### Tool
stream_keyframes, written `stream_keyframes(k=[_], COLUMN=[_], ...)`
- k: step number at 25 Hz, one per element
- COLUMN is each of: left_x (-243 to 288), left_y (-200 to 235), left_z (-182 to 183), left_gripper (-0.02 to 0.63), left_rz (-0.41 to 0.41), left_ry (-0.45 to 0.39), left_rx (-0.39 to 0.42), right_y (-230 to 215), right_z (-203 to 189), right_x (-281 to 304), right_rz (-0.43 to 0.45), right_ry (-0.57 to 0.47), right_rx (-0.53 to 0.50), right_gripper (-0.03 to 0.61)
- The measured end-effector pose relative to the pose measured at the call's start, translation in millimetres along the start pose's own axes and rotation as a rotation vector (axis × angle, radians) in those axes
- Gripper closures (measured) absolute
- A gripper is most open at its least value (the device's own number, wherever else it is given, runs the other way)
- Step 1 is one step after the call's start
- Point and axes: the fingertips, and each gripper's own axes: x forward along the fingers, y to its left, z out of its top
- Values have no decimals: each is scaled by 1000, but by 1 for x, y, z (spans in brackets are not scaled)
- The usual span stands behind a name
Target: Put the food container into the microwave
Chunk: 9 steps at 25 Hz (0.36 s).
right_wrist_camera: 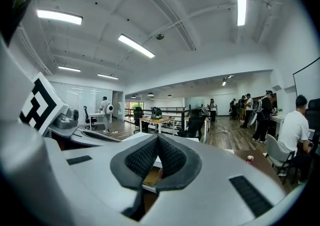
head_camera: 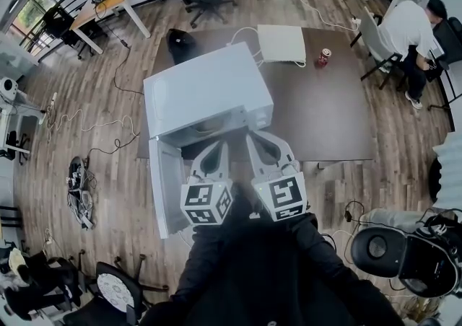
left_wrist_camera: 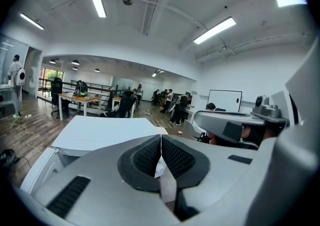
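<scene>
Left gripper (left_wrist_camera: 161, 141) and right gripper (right_wrist_camera: 157, 141) are hovering just in front of the microwave (head_camera: 206, 94), fingers pressed together and empty; food container (head_camera: 210, 126) is apparently sitting inside the microwave, with its door (head_camera: 167, 186) hanging open and awaiting closing.

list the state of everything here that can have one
microwave door: open, swung wide
left gripper: shut, empty
right gripper: shut, empty
can: upright
</scene>
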Motion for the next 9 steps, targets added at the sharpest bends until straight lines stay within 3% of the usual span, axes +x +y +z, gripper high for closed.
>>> stream_keyframes(k=[9], left_x=[1], left_y=[-1], left_z=[-7], left_gripper=[580], left_rz=[4], left_ry=[13], left_rx=[-5], right_y=[0], right_z=[-5], right_x=[-2], right_rz=[3], right_ry=[5], right_rx=[2], right_gripper=[555])
